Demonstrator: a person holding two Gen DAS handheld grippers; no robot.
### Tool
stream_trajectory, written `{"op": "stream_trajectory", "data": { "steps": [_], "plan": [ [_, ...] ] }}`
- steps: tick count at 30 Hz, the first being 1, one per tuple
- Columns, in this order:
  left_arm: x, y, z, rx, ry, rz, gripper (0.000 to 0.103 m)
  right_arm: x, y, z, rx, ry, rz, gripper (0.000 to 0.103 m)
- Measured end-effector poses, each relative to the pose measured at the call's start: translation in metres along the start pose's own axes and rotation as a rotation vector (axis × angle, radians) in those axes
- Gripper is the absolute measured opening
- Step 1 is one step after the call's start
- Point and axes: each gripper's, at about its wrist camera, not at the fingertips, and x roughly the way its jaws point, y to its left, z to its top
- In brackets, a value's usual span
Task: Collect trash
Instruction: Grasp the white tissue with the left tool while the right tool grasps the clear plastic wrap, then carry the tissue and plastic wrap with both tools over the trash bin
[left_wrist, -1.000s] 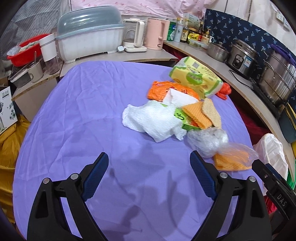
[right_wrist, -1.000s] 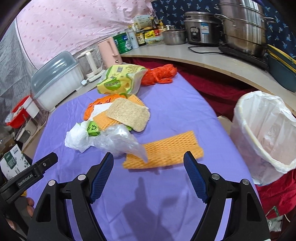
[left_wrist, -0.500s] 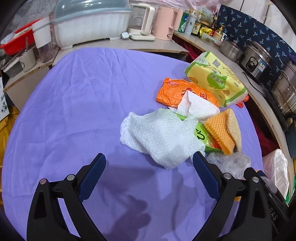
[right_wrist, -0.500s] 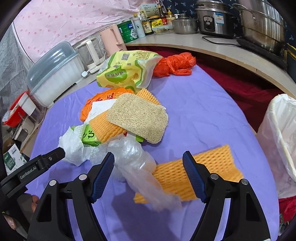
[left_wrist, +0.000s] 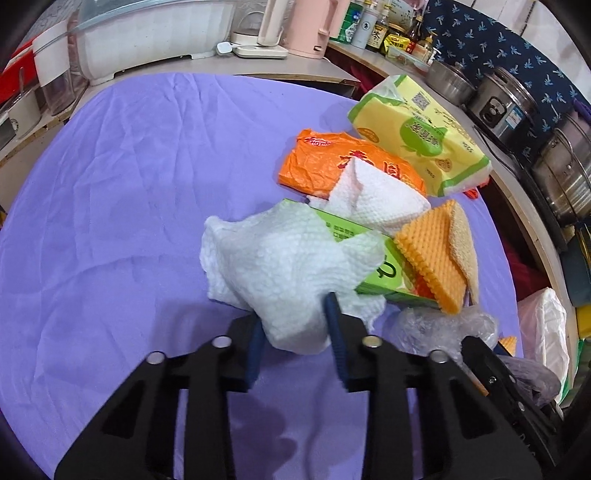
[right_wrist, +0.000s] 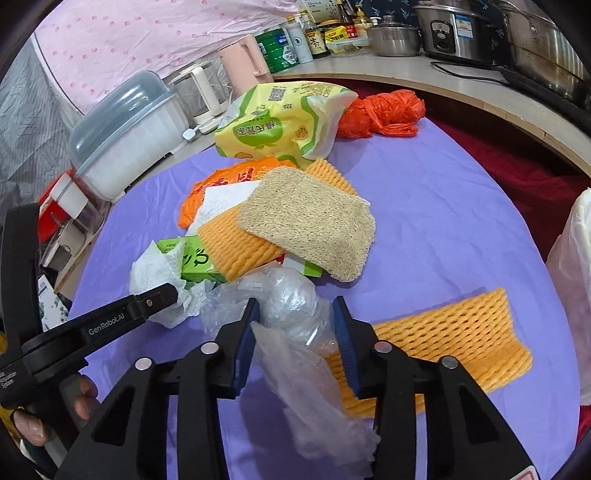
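A trash pile lies on the purple tablecloth (left_wrist: 110, 184). My left gripper (left_wrist: 293, 334) is shut on a crumpled white paper towel (left_wrist: 280, 262), which also shows in the right wrist view (right_wrist: 155, 273). My right gripper (right_wrist: 293, 332) is shut on a crumpled clear plastic bag (right_wrist: 284, 306). Behind lie a green box (right_wrist: 195, 264), an orange foam net (right_wrist: 236, 243), a tan loofah pad (right_wrist: 306, 218), an orange wrapper (left_wrist: 321, 162), a yellow-green packet (left_wrist: 417, 133) and a red plastic bag (right_wrist: 384, 114). A second orange foam net (right_wrist: 454, 339) lies flat under the right gripper.
A white-lined trash bin (right_wrist: 574, 280) stands off the table's right edge. A counter behind holds a covered dish rack (right_wrist: 125, 136), a pink kettle (right_wrist: 247, 59), bottles and steel pots (right_wrist: 458, 26). The left gripper's body (right_wrist: 92, 325) reaches in at lower left.
Both grippers moved forward into the pile and closed. The left one closed on the white paper towel, the right one on the clear plastic bag.
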Motion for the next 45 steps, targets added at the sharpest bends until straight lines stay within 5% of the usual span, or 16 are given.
{"op": "stream_trajectory", "data": {
  "steps": [20,45],
  "plan": [
    [-0.101,-0.047,-0.028,0.092,-0.126,-0.033,0.017,-0.099,-0.007,-0.003,0.021,-0.171,0.032,0.03],
    [-0.155,-0.213,-0.105,0.391,-0.155,-0.183,0.018,-0.234,-0.158,-0.048,0.273,-0.369,-0.152,0.03]
  ]
}}
